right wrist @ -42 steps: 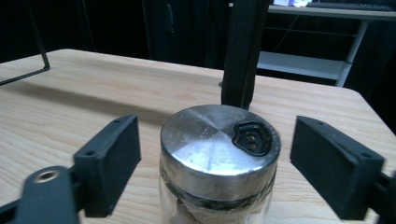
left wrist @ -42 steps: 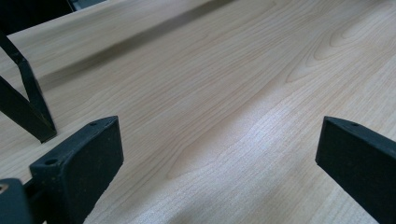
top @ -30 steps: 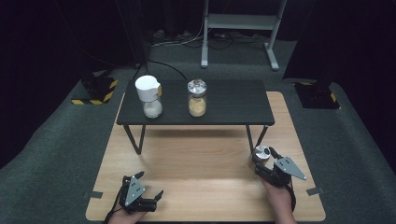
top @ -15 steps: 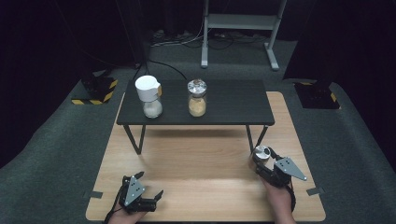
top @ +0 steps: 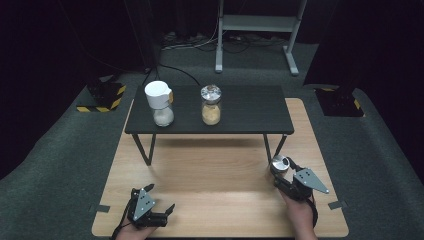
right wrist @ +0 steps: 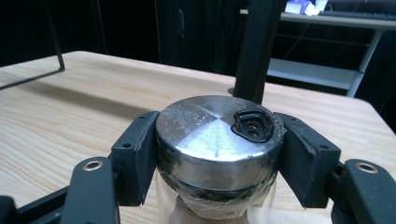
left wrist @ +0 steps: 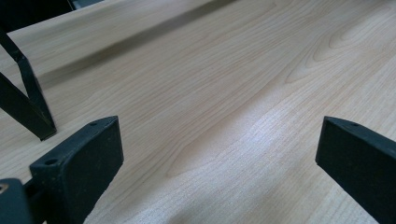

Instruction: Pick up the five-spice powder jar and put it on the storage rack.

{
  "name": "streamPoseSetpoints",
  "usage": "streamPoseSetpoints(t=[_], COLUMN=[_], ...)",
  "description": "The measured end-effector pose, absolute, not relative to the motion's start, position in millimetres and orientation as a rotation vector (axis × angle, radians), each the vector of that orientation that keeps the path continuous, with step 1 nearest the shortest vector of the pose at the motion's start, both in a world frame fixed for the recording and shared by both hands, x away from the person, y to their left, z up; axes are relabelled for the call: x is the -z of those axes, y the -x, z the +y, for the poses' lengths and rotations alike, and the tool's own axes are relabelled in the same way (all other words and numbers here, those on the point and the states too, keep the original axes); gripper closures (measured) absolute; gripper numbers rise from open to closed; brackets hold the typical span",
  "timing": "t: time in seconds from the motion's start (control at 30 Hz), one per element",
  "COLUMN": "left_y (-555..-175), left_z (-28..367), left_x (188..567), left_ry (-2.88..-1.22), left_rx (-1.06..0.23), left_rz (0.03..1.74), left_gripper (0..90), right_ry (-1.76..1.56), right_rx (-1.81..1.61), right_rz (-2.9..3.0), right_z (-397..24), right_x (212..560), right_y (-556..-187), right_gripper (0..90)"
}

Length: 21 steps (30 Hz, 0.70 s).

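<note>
Jar [right wrist: 217,154]: glass w/ steel lid, stood on board [top: 210,170] by table [top: 250,107] leg, right side. Right gripper [right wrist: 217,161] pinched it at lid; jaws had just closed. Prob. light, slick, breakable; hold under lid rim. Left gripper [left wrist: 215,154] spread, nothing held.

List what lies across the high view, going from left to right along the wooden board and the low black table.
Left gripper with open jaws, white-capped glass jar on the low black table, silver-lidded glass jar of tan powder, then the right gripper shut on a silver-lidded shaker jar.
</note>
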<state>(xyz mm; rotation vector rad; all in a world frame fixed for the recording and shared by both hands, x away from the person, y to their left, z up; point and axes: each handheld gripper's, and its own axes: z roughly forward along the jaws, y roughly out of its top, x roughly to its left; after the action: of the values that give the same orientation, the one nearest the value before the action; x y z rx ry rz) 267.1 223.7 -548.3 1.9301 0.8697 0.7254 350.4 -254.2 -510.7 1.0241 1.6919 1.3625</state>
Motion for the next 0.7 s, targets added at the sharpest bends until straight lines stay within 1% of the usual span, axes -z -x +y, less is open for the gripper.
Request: streamPoseSetpoints(t=[0.7], left_y=[-267], left_z=[223], left_x=[548], left_ry=[-1.931], left_rx=[-0.723], left_rz=[0.869], left_gripper=[1.1], right_ry=[-0.942], right_rx=[-1.438], right_rz=[1.657], right_z=[-242], right_x=[472], right_y=[-331], right_gripper=[34.2])
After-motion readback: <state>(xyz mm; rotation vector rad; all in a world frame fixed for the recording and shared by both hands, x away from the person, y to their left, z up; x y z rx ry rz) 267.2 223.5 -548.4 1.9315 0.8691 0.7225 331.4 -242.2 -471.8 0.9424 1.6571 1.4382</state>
